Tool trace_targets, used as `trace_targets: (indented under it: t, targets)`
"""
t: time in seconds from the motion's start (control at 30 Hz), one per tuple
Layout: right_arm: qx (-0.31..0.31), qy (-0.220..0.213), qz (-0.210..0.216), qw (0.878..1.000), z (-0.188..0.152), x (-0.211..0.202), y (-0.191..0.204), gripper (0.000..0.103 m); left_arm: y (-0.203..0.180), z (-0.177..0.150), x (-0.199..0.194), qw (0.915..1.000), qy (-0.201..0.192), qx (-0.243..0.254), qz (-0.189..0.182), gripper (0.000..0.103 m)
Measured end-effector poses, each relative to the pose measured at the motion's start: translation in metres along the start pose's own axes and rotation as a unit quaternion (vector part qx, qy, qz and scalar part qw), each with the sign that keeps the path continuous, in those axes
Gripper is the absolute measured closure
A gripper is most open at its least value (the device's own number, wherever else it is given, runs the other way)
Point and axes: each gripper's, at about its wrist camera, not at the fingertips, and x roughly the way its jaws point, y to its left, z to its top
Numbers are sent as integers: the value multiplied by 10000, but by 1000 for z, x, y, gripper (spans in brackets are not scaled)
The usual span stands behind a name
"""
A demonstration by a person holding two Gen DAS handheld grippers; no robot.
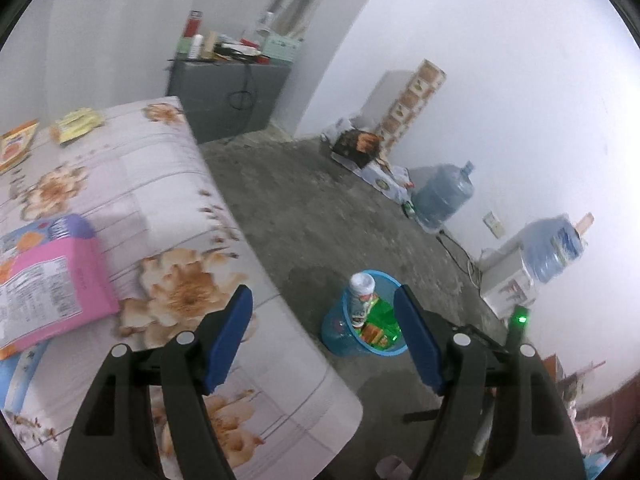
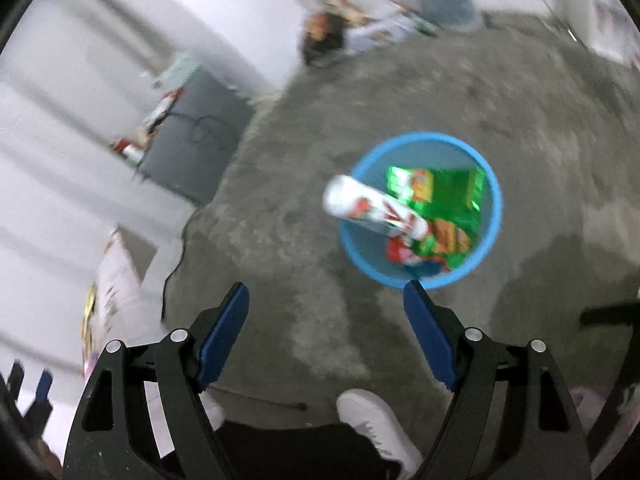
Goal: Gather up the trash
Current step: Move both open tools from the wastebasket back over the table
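Jaws spread and empty, the left gripper (image 1: 323,308) hung over a floral-covered bed's (image 1: 168,216) edge, near a pink snack packet (image 1: 52,280). The right gripper (image 2: 326,306), likewise agape, hovered above the round blue plastic bin (image 2: 494,204) holding a white bottle (image 2: 372,208) and green wrappers (image 2: 440,200).

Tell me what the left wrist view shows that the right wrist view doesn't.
Only the left wrist view shows the pink packet and yellow wrapper lying on the floral bed, beside the open left gripper. Only the right wrist view shows the person's white shoe below the open right gripper. Both show the blue bin holding a white bottle and green wrappers.
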Motion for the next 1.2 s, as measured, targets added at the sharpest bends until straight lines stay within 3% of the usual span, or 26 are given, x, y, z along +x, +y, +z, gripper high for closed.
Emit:
trace_targets:
  t: [0.3,0.73,0.9,1.17,1.2]
  targets:
    - [-1011,168,1092,9887,-20,-26,94,26,51,-10,-62,9960,-728,-384,350,28]
    - [-1636,1236,2073,9566,-70,-3,189,26,149,-54,-148,9765,-1430,-1096,1187,28]
    - [-1809,1762,2335,9390,-90,16,225,26,185,-68,-165,9680,-1502,-1374,1467,28]
    - [-1903,2639,2793,9034,-126,52,285,29,240,-64,-157,9599,-1319,-1728,1770,28]
    - [-1908,2713,2817,9004,-130,54,289,30,242,-63,-155,9599,-1310,-1718,1785,34]
